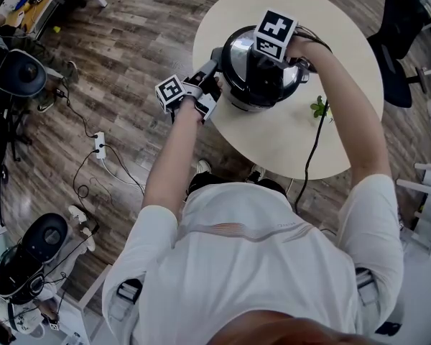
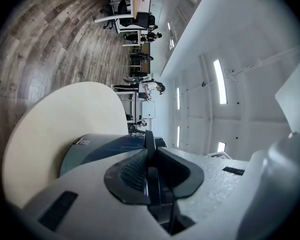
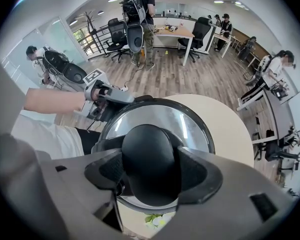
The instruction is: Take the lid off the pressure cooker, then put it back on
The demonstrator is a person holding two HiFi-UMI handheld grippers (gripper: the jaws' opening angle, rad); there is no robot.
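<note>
Pressure cooker (image 1: 262, 85) of shiny steel with black trim sits just 9 o'clock of centre on the round cream surface (image 1: 294, 142), with its mirrored steel lid (image 3: 182, 121) on. Right claw (image 3: 150, 171) points down, clamped around the lid's black dome knob (image 3: 149, 154). Left claw (image 2: 150, 176), at the cooker's 9 o'clock, is nearly closed, pinching the thin black side handle (image 2: 149, 146). A small green plant (image 1: 318, 108) lies at 4 o'clock.
</note>
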